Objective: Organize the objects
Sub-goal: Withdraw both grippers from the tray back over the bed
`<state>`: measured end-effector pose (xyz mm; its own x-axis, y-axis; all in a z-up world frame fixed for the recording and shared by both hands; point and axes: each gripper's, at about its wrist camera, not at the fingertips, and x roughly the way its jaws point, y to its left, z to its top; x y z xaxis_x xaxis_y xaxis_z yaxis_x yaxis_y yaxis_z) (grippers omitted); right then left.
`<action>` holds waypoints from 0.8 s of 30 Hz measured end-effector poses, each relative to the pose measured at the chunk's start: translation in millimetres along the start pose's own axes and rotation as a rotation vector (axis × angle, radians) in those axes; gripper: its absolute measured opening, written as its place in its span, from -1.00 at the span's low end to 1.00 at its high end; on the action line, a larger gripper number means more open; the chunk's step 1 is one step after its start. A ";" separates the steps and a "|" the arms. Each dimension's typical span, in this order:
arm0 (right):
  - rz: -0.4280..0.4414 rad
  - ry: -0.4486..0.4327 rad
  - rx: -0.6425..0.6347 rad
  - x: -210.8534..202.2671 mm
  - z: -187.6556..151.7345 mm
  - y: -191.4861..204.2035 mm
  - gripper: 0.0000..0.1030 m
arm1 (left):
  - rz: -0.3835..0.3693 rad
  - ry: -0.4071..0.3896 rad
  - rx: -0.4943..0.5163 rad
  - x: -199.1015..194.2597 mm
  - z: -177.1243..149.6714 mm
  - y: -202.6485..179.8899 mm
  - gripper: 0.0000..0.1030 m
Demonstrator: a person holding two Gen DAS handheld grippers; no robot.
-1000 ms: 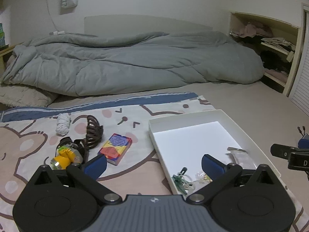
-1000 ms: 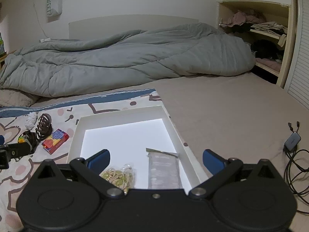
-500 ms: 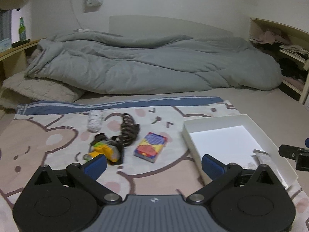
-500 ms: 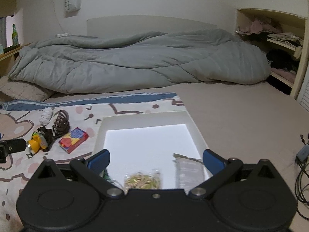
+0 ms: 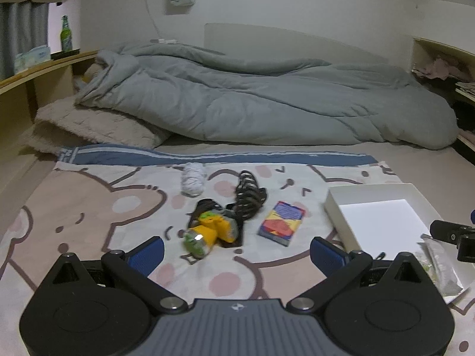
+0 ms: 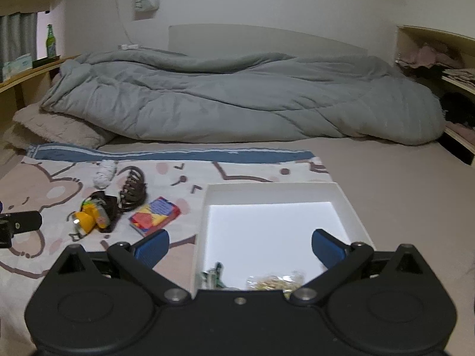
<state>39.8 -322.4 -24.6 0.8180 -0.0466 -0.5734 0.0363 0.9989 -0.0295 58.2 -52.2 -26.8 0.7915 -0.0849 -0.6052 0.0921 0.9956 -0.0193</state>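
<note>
Left gripper (image 5: 237, 248) is hovering over the cartoon-print blanket (image 5: 89, 207), jaws spread wide, holding nothing. Blue fingertips (image 5: 147, 250) are sitting either side of the loose pile, not touching it.

Right gripper (image 6: 240, 245) is hovering over the near end of the white tray (image 6: 347, 204), jaws also wide apart and holding nothing.

Loose items are lying mid-blanket, left of the tray:
- yellow-green packet (image 5: 207, 233) nearest the left gripper, lying on a black item (image 5: 204, 206) I can't identify
- brown hair claw (image 5: 249, 195) just behind it, touching that black item
- white bundle (image 5: 193, 179) further back, toward the blanket's blue-striped far edge
- colourful card box (image 5: 281, 222) lying flat between the claw and the tray's left wall, apart from both

Tray is sitting on the blanket's right edge. Inside, at the near end: a clear sachet (image 5: 439, 264) by the right wall, a bag of small gold bits (image 6: 276, 280) and a small green item (image 6: 213, 276) near the left wall. The far part of the tray floor is showing bare white.

Grey duvet (image 5: 267, 101) is bunched along the far side of the bed.
</note>
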 end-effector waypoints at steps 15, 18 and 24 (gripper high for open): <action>0.072 0.002 -0.050 7.5 6.8 46.6 1.00 | 0.063 0.005 -0.011 1.0 -3.7 31.6 1.00; 0.081 0.003 -0.045 8.7 7.8 49.8 1.00 | 0.066 0.005 -0.015 1.0 -3.9 33.6 1.00; 0.088 0.007 -0.043 12.5 9.2 56.3 1.00 | 0.089 -0.008 0.001 2.7 -4.8 34.7 1.00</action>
<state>57.4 -266.7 -25.9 0.8129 0.0407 -0.5810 -0.0598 0.9981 -0.0138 60.7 -17.7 -32.9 0.8015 0.0033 -0.5979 0.0218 0.9992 0.0348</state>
